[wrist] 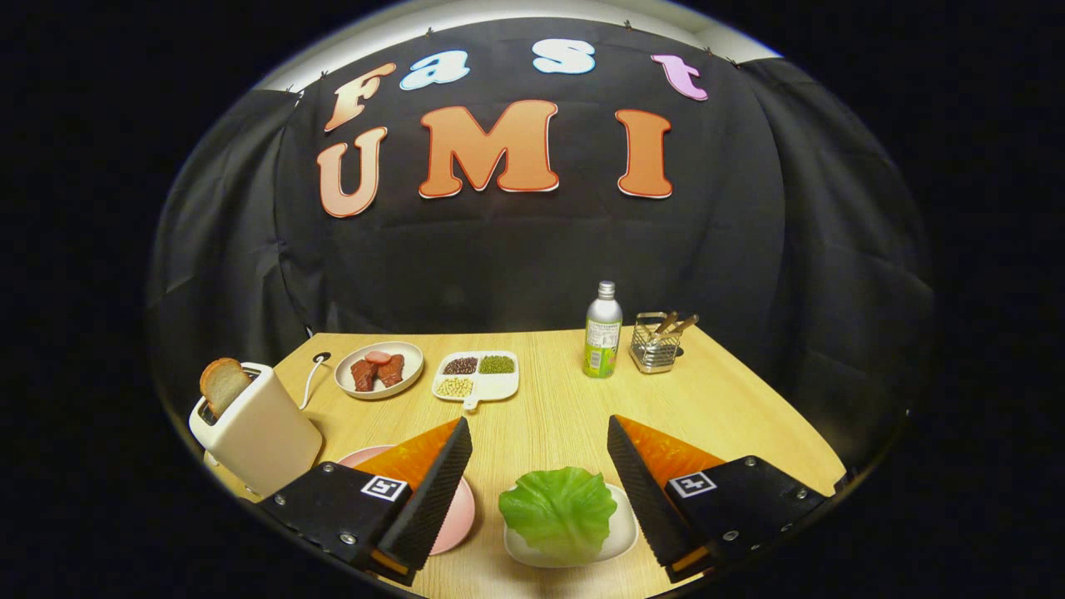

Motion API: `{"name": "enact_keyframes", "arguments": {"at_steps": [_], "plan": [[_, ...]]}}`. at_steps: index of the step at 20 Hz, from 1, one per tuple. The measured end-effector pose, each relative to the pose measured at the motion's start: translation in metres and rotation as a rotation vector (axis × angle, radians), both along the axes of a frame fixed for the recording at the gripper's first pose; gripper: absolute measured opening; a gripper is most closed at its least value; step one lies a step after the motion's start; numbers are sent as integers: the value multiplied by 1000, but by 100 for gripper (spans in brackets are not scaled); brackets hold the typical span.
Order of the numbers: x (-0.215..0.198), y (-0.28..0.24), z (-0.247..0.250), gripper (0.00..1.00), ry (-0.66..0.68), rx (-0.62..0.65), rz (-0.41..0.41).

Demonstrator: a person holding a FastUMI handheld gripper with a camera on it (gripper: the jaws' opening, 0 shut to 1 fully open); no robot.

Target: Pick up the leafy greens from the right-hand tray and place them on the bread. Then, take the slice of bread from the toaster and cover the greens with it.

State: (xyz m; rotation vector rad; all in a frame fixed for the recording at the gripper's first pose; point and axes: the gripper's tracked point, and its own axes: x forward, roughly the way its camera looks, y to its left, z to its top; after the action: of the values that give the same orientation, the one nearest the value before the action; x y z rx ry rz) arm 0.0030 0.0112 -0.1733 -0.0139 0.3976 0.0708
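Gripper [539,445] with fingers spread wide, grasping nothing, above leafy greens [558,512].

The greens lie between the fingers on a white tray [620,532]; pink plate [458,520] at nine o'clock, toaster [258,433] holding bread slice [223,384] at ten o'clock.

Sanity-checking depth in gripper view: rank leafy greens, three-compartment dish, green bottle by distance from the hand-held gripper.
1. Leafy greens: between the open fingers of the hand-held gripper, on a white dish.
2. Three-compartment dish: mid-table, beyond the fingers.
3. Green bottle: farthest, beside the utensil rack.
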Motion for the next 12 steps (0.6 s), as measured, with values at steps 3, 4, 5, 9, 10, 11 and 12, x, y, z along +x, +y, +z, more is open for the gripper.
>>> {"name": "enact_keyframes", "arguments": {"at_steps": [3, 4, 5, 9, 10, 11, 12], "plan": [[-1, -5, -30, 99, 62, -7, 0], [0, -8, -39, 98, 82, -14, -4], [-1, -11, -48, 98, 99, -21, -7], [-1, -20, -82, 99, 164, -47, -18], [-2, -22, -90, 99, 180, -62, -18], [-3, -24, -99, 99, 197, -75, -18], [-5, -27, -107, 99, 214, -88, -17]]}}
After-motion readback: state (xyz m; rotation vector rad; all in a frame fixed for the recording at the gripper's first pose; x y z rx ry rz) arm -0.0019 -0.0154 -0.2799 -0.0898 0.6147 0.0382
